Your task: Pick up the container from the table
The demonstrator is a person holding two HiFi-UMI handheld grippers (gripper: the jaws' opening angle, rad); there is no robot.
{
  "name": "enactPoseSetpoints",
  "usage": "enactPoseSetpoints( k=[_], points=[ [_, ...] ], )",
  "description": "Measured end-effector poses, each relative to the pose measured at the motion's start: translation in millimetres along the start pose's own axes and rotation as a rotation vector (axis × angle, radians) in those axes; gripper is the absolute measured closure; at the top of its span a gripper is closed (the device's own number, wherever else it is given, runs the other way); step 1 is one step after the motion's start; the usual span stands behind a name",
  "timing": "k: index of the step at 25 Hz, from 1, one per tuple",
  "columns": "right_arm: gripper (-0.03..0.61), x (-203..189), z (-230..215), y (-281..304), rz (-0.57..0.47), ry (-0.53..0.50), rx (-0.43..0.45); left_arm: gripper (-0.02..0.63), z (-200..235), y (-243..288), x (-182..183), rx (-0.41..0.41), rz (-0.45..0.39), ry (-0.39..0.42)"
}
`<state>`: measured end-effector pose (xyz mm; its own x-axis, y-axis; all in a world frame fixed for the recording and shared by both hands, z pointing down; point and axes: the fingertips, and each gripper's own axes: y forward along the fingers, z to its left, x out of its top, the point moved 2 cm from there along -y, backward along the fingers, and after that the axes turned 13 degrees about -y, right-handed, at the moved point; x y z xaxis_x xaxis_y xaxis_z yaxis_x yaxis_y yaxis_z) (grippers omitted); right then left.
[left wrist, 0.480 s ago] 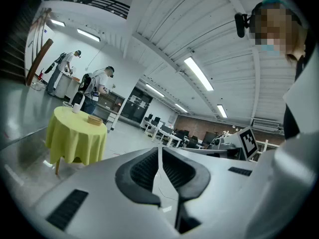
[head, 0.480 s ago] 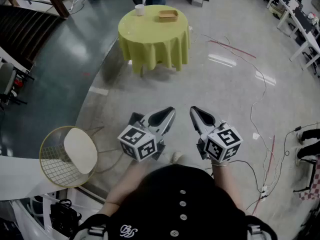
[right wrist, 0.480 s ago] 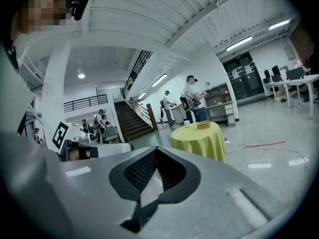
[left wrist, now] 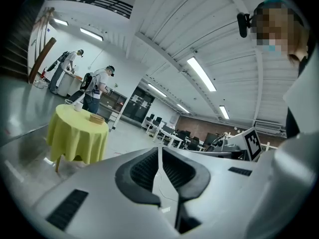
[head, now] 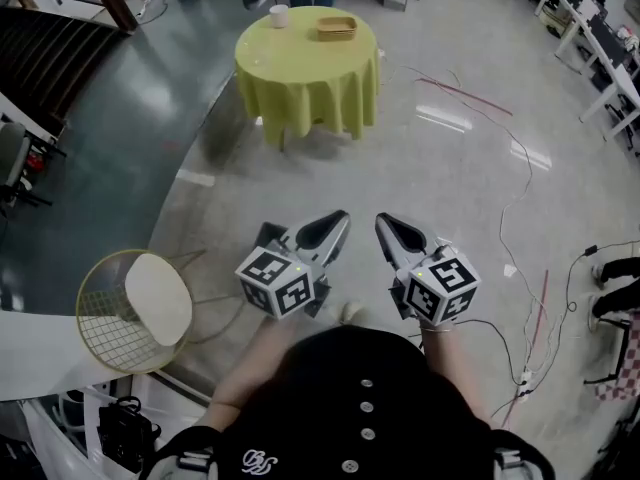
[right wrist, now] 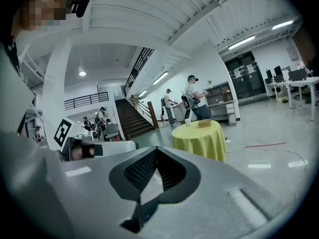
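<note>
Closest in, both tools are held out level in front of the person's black top. The left hand-held gripper [head: 334,224] and the right hand-held gripper [head: 386,224] each have their jaws pressed together with nothing between them, as each gripper view shows. A wire chair [head: 134,309] with a pale seat stands on the floor at 8 o'clock, and loose cables [head: 463,94] trail over the shiny floor from 1 to 3 o'clock.

Well ahead at 12 o'clock stands the round surface [head: 305,78] under a yellow-green cloth. The container [head: 337,29], a shallow tan tray, lies on its far right part. A white cup [head: 279,16] sits near it at the tray's 10 o'clock. People stand just beyond.

The step in hand looks like the approach; nothing has been reached yet. To do it well, walk straight at 12 o'clock, keeping clear of the cables. Spread the jaws of one gripper before arriving. The right one probably suits, as the tray lies on that side. Come in low over the near edge and take one side wall of the tray. Keep away from the cup, then lift level.
</note>
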<state>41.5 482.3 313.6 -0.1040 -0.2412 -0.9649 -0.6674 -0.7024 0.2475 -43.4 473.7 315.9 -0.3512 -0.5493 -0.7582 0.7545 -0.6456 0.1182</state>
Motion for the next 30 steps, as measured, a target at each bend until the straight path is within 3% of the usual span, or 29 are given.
enactPoseSetpoints(
  k=[13,30],
  points=[
    [0.575,-3,-19,-4,-0.047,0.065,-0.009,0.581,0,16,-4,0.011,-0.002,-0.001],
    [0.575,-8,-61,4,-0.027,0.075,0.025,0.581,11,65,-6,0.033,0.0,-0.043]
  ],
)
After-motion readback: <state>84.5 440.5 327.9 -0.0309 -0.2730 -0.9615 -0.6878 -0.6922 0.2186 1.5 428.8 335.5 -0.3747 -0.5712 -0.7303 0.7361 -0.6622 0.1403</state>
